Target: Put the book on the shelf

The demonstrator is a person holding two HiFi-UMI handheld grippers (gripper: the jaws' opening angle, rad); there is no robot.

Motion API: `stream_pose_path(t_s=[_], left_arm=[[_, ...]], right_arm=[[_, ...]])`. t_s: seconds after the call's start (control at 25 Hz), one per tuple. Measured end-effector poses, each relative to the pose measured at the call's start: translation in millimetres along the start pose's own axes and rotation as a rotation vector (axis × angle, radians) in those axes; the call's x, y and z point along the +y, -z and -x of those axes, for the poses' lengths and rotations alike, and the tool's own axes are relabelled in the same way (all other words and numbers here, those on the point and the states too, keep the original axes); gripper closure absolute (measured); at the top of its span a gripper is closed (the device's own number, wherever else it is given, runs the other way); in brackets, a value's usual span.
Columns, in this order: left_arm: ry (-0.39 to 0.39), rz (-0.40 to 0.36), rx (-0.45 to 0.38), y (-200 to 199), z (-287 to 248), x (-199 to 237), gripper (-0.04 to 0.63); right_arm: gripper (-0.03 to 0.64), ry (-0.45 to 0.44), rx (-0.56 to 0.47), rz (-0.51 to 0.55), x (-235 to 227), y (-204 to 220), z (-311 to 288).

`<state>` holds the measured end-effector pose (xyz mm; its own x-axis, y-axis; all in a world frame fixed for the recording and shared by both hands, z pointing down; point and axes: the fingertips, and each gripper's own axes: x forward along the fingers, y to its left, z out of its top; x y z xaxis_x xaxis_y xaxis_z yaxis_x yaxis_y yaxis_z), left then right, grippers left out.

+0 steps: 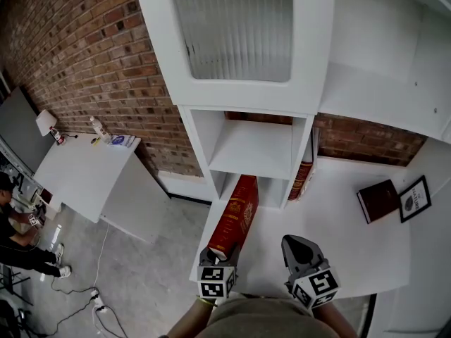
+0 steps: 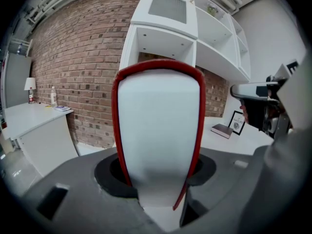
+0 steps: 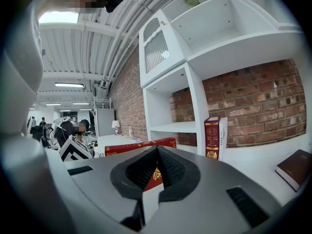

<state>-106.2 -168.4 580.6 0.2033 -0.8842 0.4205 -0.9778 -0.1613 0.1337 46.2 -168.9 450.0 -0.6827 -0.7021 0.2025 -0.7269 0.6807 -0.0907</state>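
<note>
A thick red book point(image 1: 236, 215) with gold print lies lengthwise over the white counter point(image 1: 338, 252). Its far end reaches toward the low compartment of the white shelf unit point(image 1: 252, 148). My left gripper point(image 1: 219, 254) is shut on the book's near end. In the left gripper view the book's white page edge point(image 2: 158, 126), framed by the red cover, fills the space between the jaws of that gripper point(image 2: 158, 179). My right gripper point(image 1: 295, 245) hovers to the right of the book, shut and holding nothing. The right gripper view shows its jaws point(image 3: 157, 152) meeting, with the red book point(image 3: 139, 146) behind them.
Another red book point(image 1: 302, 177) stands upright against the shelf's right divider. A dark brown book point(image 1: 378, 200) and a framed picture point(image 1: 416, 198) lie at the counter's right. A white desk point(image 1: 81, 171) with a bottle and lamp stands left, by the brick wall. A person point(image 1: 13, 220) is at the far left.
</note>
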Motion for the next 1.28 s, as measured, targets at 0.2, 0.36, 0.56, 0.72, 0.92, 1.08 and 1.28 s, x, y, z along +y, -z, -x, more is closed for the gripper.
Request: stream_pose_path(t_s=[0.2,0.36,0.56,0.72,0.92,1.08,1.28], left_arm=[[0.010,-0.010,0.012,-2.9,-14.1,2.8,0.362],[0.014,-0.011,0.025,-5.4,-25.0,6.1,0.362],[0.020,-0.013,0.044,-5.8,-36.5,8.6,0.362],[0.024,-0.024,0.054,-10.2,-44.9,9.2,0.362],[0.030,-0.017,0.056,-17.0,-55.0,9.1,0.362],[0.033,-0.020,0.070,-16.1,-61.3,9.0,0.362],[0.031,-0.013,0.069,-17.5,-69.4,10.6,0.362]], right_arm=[[0.611,0.030,0.000,0.008,-7.5,-4.2,-2.5],[0.611,0.042,-0.025,0.002,-10.7,-9.0,-5.3],[0.611,0.055,-0.040,-0.009,-13.5,-11.5,-9.0],[0.611,0.073,-0.040,-0.013,-17.8,-15.0,-11.8],[0.611,0.090,-0.044,-0.020,-22.0,-17.5,-14.1],[0.611,0.110,-0.032,-0.035,-24.9,-14.7,-15.6],[0.611,0.111,-0.041,-0.025,-27.1,-13.3,-19.2]])
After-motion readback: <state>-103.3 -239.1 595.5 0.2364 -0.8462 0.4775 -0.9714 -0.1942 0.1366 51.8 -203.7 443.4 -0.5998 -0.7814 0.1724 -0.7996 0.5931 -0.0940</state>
